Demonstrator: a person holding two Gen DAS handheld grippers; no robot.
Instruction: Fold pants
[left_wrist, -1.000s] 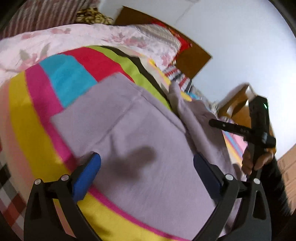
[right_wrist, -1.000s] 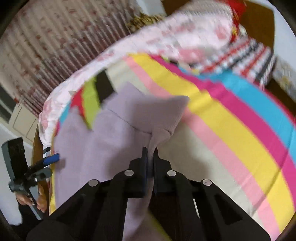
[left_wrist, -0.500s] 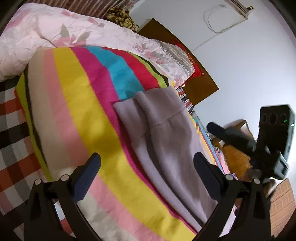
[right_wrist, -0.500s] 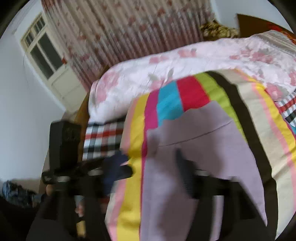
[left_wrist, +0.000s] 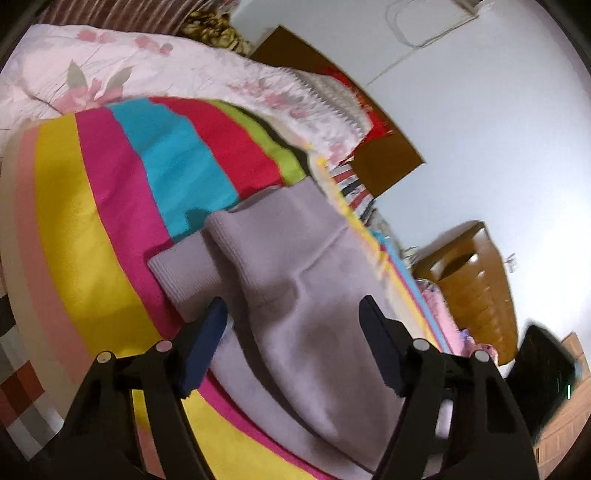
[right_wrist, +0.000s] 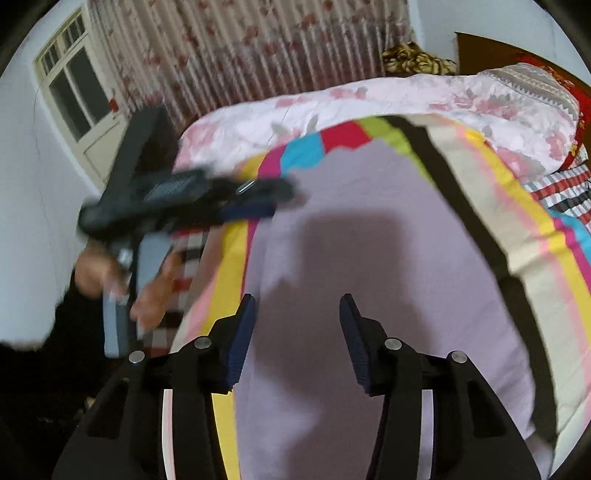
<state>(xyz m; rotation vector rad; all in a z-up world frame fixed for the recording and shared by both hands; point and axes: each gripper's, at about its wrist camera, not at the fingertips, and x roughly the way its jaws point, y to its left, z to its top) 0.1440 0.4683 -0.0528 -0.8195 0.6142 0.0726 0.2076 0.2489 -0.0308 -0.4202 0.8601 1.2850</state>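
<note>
Lilac knit pants lie on striped blanket on bed. Soft, limp, light; likely drapes. Best grip: ribbed cuff edge. Left claw closing, nothing held. Right claw closing above fabric, empty.

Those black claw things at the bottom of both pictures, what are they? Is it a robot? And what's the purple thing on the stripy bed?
No robot here. A person holds a grabbing tool in each hand, and each tool carries its own camera looking out along its two fingers. One picture comes from the left gripper, the other from the right gripper. In the right one you can also see the person's left hand gripping its tool. The purple thing is a pair of pants, lying on a striped blanket on a bed, partly folded over itself. Neither tool holds anything: the jaws of both are closing over the pants but not pinching the cloth.
</note>
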